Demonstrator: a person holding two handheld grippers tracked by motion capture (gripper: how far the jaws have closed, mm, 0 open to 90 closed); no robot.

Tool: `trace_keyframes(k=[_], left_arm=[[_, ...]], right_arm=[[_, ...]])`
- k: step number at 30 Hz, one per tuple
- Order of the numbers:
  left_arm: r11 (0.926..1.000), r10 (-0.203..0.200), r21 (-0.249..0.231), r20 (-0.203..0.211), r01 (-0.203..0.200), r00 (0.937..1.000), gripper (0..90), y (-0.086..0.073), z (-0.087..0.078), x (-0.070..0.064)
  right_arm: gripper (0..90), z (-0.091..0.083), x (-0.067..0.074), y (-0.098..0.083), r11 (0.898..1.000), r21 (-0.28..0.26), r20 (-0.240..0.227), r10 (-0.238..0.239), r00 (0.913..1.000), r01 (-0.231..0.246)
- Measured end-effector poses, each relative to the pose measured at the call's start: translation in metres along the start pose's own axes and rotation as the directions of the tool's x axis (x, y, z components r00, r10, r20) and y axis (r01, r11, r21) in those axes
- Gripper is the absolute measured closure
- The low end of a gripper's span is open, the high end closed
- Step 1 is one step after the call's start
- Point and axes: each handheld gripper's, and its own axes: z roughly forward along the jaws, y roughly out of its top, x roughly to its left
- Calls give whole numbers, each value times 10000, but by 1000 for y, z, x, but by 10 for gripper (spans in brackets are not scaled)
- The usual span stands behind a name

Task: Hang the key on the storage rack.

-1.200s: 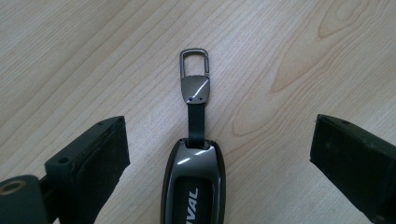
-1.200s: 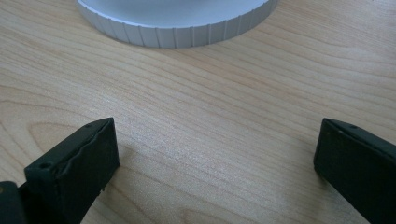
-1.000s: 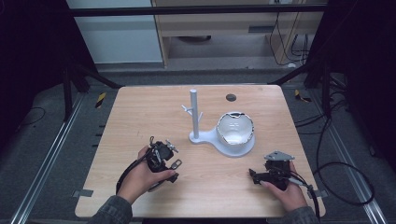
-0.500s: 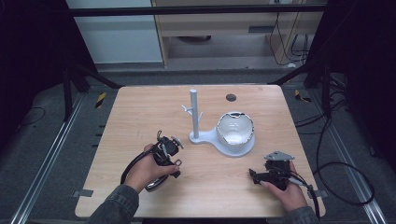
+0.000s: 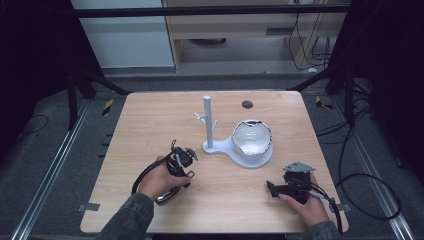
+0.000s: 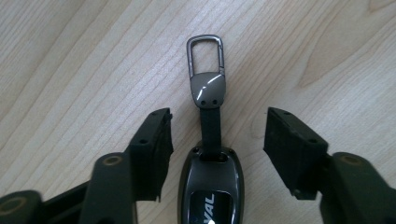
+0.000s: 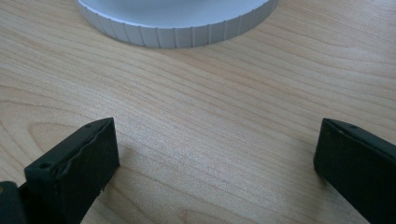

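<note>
A: What lies nearest the left gripper [image 6: 215, 135]?

B: A dark glossy key fob with a black strap and a grey metal carabiner clip [image 6: 210, 140]. It lies flat on the pale wooden bench [image 5: 150, 125], in the gap between the jaws, clip end pointing away from the camera. The jaws stand apart on either side and neither one touches it.

A: Where is that in the high view?

B: Under the person's left hand [image 5: 160, 179], near the bench's front left. The fob itself is hard to make out there; the shiny dark shape at the hand's near edge may be part of it.

A: What else is around?

B: One white plastic stand with an upright post and short side pegs [image 5: 208, 122], at the bench's middle. Its base spreads into a round dish holding a white bowl-like piece with a jagged dark-edged rim [image 5: 252, 137]. One small dark round disc [image 5: 247, 104] sits near the far edge. Nothing lies between the left gripper and the stand.

A: And the right gripper [image 7: 215, 163]?

B: It is held low at the front right by the right hand [image 5: 307, 205], jaws wide apart with bare wood between them. The ribbed edge of the stand's base [image 7: 177, 28] shows ahead of it, apart from the jaws.

A: Count?

B: Two grippers, one fob, one stand, one disc.
</note>
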Motion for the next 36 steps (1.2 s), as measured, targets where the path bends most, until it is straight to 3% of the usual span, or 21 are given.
trace_keyframes(k=[5, 13, 36], left_arm=[[9999, -114, 76, 107, 113, 9999, 539, 2, 2, 3], [9996, 30, 288, 103, -33, 9999, 630, 3, 6, 4], [9990, 197, 393, 73, -200, 9998, 739, 1, 16, 5]], right_arm=[[4, 0, 0, 0, 10000, 0, -6, -11, 10000, 11], [4, 0, 0, 0, 10000, 7, 10, -20, 10000, 20], [4, 0, 0, 0, 10000, -1, -4, -36, 10000, 36]])
